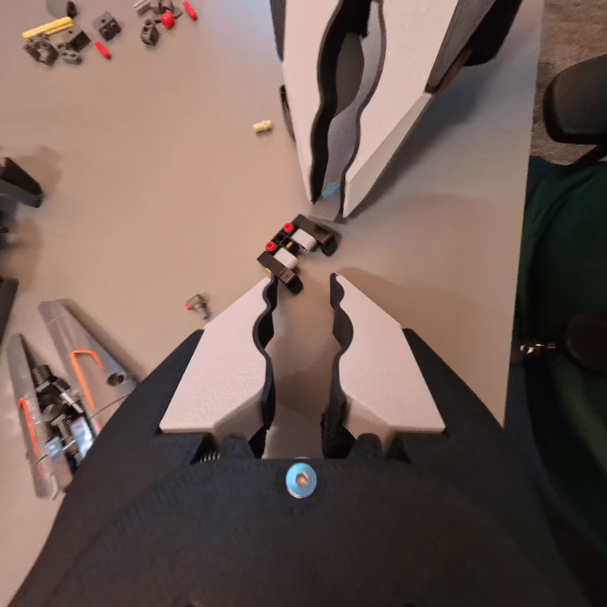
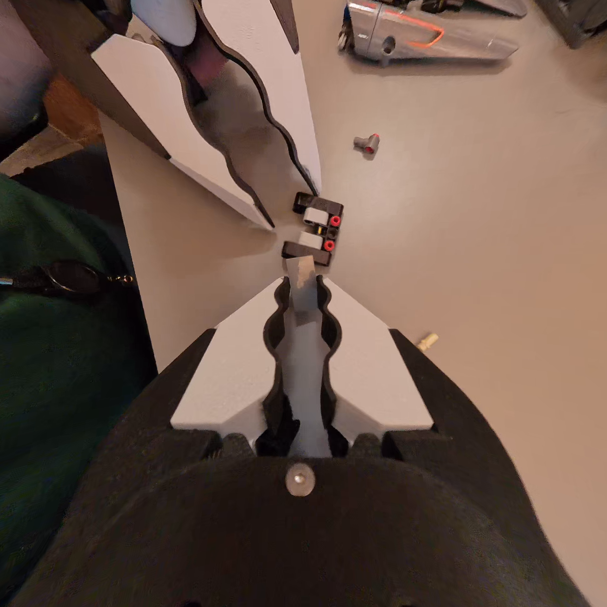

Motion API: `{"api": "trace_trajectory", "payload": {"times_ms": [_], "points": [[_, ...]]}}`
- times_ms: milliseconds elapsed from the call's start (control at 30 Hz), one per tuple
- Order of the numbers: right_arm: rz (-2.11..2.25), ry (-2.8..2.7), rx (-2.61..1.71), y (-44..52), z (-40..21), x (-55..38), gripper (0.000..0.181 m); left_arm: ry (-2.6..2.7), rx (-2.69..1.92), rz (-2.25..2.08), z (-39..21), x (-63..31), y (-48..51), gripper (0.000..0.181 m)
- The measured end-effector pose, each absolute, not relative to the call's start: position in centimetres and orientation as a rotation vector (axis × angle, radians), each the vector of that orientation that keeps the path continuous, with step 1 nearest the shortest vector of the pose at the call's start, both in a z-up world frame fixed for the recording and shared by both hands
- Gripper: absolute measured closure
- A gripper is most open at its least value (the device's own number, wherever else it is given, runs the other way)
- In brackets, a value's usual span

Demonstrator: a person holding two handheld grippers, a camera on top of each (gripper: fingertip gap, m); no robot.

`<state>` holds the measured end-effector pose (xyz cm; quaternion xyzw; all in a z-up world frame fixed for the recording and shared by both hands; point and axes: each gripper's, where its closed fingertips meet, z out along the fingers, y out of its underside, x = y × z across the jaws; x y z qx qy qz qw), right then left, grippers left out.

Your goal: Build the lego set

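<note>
A small lego assembly [image 1: 295,249] of black beams, light grey blocks and two red pins lies on the beige table. It also shows in the right wrist view [image 2: 315,226]. My left gripper [image 1: 303,278] is open and empty, with its tips just short of the assembly and its left fingertip beside a black beam end. In the right wrist view it [image 2: 294,210] comes in from the upper left. My right gripper [image 2: 303,279] is shut on a flat grey piece [image 2: 300,285] whose tip touches the assembly's near black beam. It enters the left wrist view [image 1: 326,205] from the top.
A grey connector with a red pin [image 1: 197,303] [image 2: 368,144] and a tan pin [image 1: 262,126] [image 2: 427,340] lie loose. A pile of loose parts [image 1: 65,36] sits far off. A grey build with orange lines [image 1: 56,394] [image 2: 427,39] lies aside. The table edge [image 1: 522,230] borders a person in green [image 2: 49,328]. Spacing between my two grippers at the tips: around 4 cm.
</note>
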<state>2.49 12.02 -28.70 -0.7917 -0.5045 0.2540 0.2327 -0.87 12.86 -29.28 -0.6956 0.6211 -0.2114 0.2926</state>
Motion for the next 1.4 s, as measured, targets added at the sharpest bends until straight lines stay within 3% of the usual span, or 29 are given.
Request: {"api": "trace_trajectory", "payload": {"times_ms": [33, 500, 733, 1400], "points": [[0.692, -1.391, -2.172, 12.0, -28.8, 2.3, 0.166, 1.650, -1.854, -0.569, -29.3, -0.7, 12.6, 0.150], [0.626, -1.390, -2.183, 13.3, -28.6, 3.4, 0.166, 1.522, -1.872, -0.623, -28.8, -0.7, 12.6, 0.138], [0.636, -1.403, -2.194, 12.8, -29.3, 2.9, 0.167, 1.577, -1.875, -0.606, -29.7, -0.4, 12.1, 0.149], [0.581, -1.379, -2.140, 13.8, -27.3, 3.0, 0.167, 1.430, -1.815, -0.633, -27.5, -0.8, 13.2, 0.144]]}}
